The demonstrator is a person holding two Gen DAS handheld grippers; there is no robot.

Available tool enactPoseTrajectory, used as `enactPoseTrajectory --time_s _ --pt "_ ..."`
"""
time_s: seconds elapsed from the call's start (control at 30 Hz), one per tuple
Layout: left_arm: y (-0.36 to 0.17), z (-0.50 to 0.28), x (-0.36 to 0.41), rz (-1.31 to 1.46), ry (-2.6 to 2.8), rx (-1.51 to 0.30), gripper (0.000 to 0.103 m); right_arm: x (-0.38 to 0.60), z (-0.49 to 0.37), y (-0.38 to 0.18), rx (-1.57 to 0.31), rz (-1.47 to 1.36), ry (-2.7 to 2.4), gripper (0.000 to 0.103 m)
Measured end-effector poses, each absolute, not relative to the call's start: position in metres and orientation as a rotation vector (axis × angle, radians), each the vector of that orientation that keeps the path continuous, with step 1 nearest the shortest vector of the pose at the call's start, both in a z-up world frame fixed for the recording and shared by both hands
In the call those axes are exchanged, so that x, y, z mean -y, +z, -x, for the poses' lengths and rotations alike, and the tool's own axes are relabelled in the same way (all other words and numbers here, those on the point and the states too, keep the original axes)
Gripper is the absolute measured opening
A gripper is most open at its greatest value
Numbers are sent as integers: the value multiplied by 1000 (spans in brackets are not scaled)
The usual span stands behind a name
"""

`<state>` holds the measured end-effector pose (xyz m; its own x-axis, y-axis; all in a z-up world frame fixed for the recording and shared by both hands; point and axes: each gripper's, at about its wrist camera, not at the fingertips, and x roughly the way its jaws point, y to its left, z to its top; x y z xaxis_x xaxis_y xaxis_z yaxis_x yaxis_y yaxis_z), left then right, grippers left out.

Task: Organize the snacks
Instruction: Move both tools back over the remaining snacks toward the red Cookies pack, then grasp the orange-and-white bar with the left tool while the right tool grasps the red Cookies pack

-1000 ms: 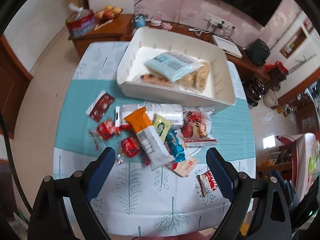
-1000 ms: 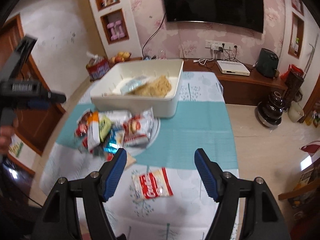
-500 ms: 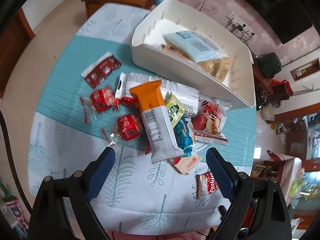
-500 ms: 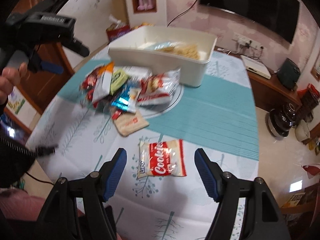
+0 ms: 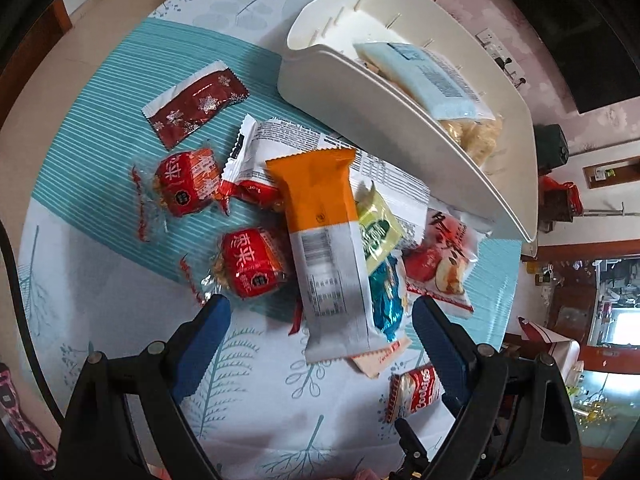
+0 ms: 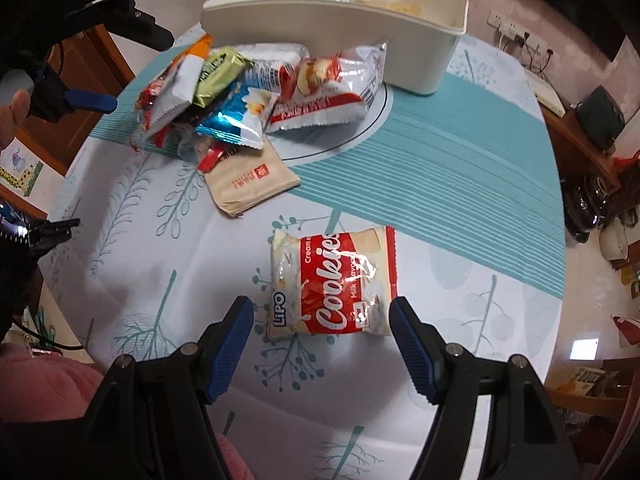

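Observation:
A pile of snack packets lies on the table before a white bin [image 5: 360, 92] that holds a pale blue packet [image 5: 420, 76] and crackers. My left gripper [image 5: 320, 308] hangs open just above the pile. The lower end of an orange-and-white packet [image 5: 324, 248] shows between its blue fingers, untouched. In the right wrist view, a red-and-white Cookies packet [image 6: 332, 284] lies alone on the cloth. My right gripper [image 6: 320, 308] is open low over it, a finger on each side and apart from it. The bin [image 6: 320, 12] stands at the far end.
Two red wrapped sweets [image 5: 186, 184] and a dark red sachet [image 5: 196, 104] lie left of the pile. A beige packet [image 6: 248, 188] sits at its near edge. A hand [image 6: 16, 108] holds the left gripper at the upper left of the right wrist view.
Both grippers have sunk toward the table and rolled, so the pile and the Cookies packet now look larger and closer. Neither pair of jaws has changed its width.

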<state>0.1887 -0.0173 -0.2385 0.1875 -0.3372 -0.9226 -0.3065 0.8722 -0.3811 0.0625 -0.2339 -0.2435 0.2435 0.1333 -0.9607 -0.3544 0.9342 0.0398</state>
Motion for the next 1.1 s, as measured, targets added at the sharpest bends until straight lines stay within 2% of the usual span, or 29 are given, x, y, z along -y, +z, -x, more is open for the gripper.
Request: enactPoseTrajectory --time_s 0.13,0.27,0.37,0.73,1.1 --pt "-249 -198 16 557 -24 -1423 91 231 -69 -256 -1324 210 321 71" --pt "-256 -205 15 550 -22 -1447 84 229 -72 -262 -1335 222 300 72" --pt "-259 -209 15 548 -26 -1453 77 228 -73 -264 -1340 231 288 75" --pt "-266 -214 19 561 -24 -1457 40 210 -87 -269 -1335 287 278 78" --pt "-268 -210 16 560 -47 -1465 37 216 -94 -272 -1335 253 275 78"
